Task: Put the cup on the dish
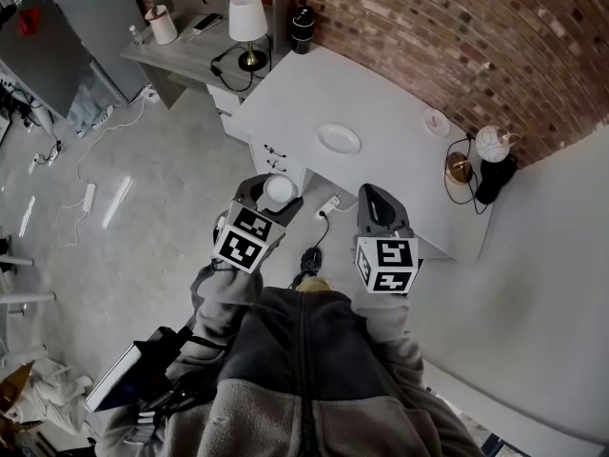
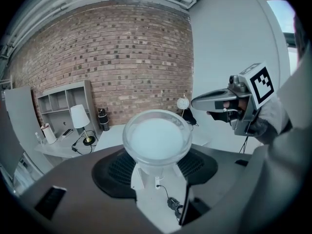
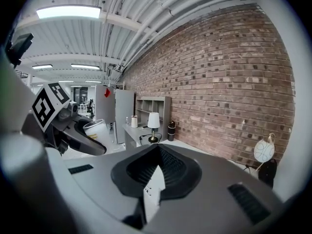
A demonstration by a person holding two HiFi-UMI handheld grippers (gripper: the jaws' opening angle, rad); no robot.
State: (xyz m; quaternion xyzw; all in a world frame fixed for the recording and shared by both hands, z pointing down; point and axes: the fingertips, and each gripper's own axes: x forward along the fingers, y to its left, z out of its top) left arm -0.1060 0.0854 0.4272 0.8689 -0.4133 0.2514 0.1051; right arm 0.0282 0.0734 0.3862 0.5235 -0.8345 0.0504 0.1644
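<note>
A white cup (image 1: 279, 190) sits upright between the jaws of my left gripper (image 1: 274, 181), which is shut on it, held in the air just off the near-left corner of the white table (image 1: 400, 174). The left gripper view looks into the cup (image 2: 157, 138) from close by. A white dish (image 1: 339, 139) lies on the table, a little beyond the cup. My right gripper (image 1: 377, 201) hovers over the table's near edge, jaws together and nothing in them. From the right gripper view, the cup (image 3: 95, 129) appears at the left.
A brick wall (image 1: 457, 36) runs behind the table. A small dish (image 1: 437, 122) and a globe lamp (image 1: 492, 144) stand at the table's right end. At the back left a grey desk holds a lamp (image 1: 248, 22) and a black flask (image 1: 303, 29). A power strip (image 1: 327, 206) lies on the floor.
</note>
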